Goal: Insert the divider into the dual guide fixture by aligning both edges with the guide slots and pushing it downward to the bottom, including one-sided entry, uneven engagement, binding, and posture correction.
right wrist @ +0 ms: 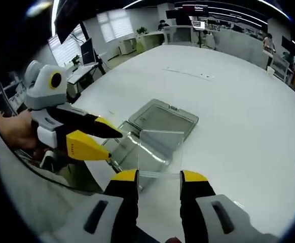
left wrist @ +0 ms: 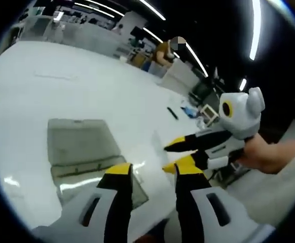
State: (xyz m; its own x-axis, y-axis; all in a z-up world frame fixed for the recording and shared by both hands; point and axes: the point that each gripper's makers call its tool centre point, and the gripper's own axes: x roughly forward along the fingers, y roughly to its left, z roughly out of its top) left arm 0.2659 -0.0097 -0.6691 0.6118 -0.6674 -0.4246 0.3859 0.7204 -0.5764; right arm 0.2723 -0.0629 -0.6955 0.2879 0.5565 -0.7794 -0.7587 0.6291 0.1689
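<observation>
Divider [right wrist: 160, 152] upright in closed right gripper [right wrist: 159, 176], above clear fixture [right wrist: 152, 126]; left gripper [left wrist: 153, 168] open.

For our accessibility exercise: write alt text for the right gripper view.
The right tongs hold a clear divider upright over a clear fixture on a white table. The left tongs reach in from the left, jaws apart.

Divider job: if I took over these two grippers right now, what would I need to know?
Left gripper: open, empty, near the fixture.
Right gripper: jaws either side of the clear divider; I cannot tell if they clamp it.
Clear fixture: lies on the white table.
Done: divider upright at the fixture, seemingly not seated.
Left: line both edges up with the slots, then push it to the bottom.
</observation>
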